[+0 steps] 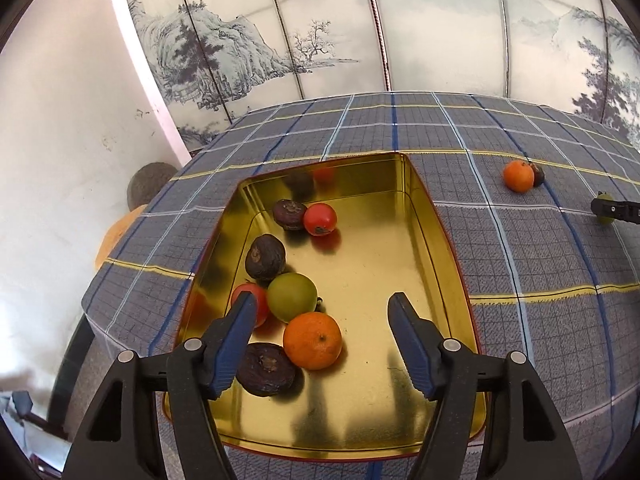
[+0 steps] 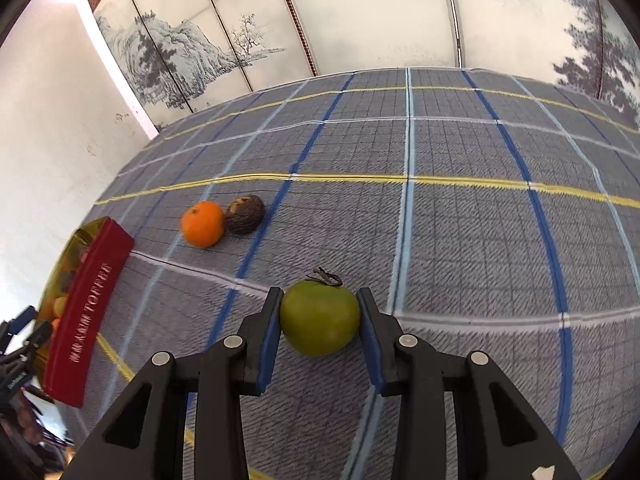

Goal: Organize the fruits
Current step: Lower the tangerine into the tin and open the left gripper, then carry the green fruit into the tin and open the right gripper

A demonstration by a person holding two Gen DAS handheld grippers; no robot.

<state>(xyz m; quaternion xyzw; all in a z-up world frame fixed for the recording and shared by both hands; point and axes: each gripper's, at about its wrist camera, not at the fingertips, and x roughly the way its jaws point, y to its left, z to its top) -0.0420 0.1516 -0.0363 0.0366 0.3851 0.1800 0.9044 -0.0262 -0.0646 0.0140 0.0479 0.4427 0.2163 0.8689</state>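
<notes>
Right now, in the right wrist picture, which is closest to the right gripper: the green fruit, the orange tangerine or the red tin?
1. Round green fruit, between the right gripper pads.
2. Orange tangerine, farther back left.
3. Red tin, far left edge.

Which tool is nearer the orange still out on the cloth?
Right. The right tool, gripping a green fruit, is just short of the orange. The left tool hangs over the tin.
</notes>
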